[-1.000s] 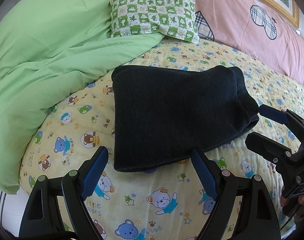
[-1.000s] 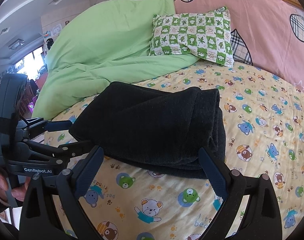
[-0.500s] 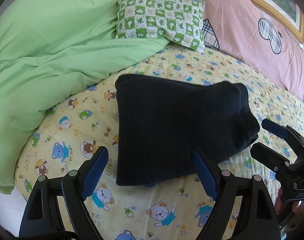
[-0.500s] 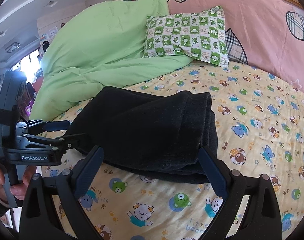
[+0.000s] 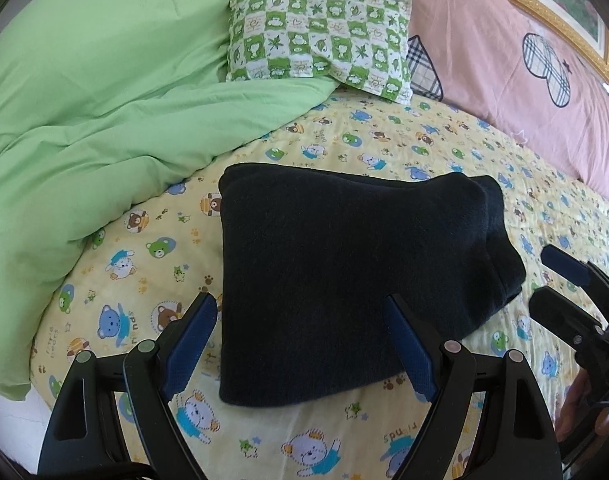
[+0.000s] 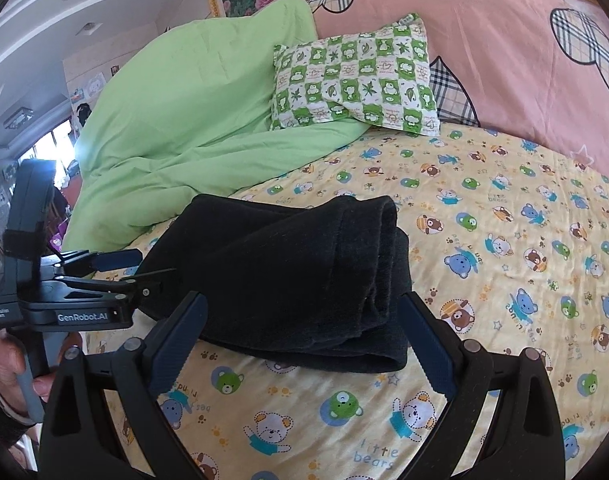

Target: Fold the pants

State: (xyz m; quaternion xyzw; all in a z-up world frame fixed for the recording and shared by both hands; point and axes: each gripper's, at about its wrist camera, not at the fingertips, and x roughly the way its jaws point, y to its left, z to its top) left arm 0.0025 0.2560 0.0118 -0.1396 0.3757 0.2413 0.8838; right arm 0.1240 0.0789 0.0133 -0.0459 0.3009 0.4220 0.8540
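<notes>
Work surface is a bed covered by a yellow bear-print sheet (image 5: 328, 436), soft and yielding underfoot of any load. Nearest the cameras, the left gripper (image 5: 302, 344) stands with jaws spread wide and nothing between them; the right gripper (image 6: 300, 338) is likewise wide apart and empty. Each hovers at the near edge of the pants (image 5: 344, 264), not touching as far as can be judged.

The pants lie mid-bed as a compact dark bundle, several layers stacked, rolled fold edges showing on the right side. Assessment: thick, knit-like fabric, limp, moderately heavy for cloth, not slippery, not fragile. Layers may slide apart if only the top one is pinched. Recommended hold: the near corners, pinching through all layers.

Beyond lie a green duvet (image 5: 104, 92), a checked pillow (image 6: 356, 76) and a pink headboard cover (image 6: 504, 48).
</notes>
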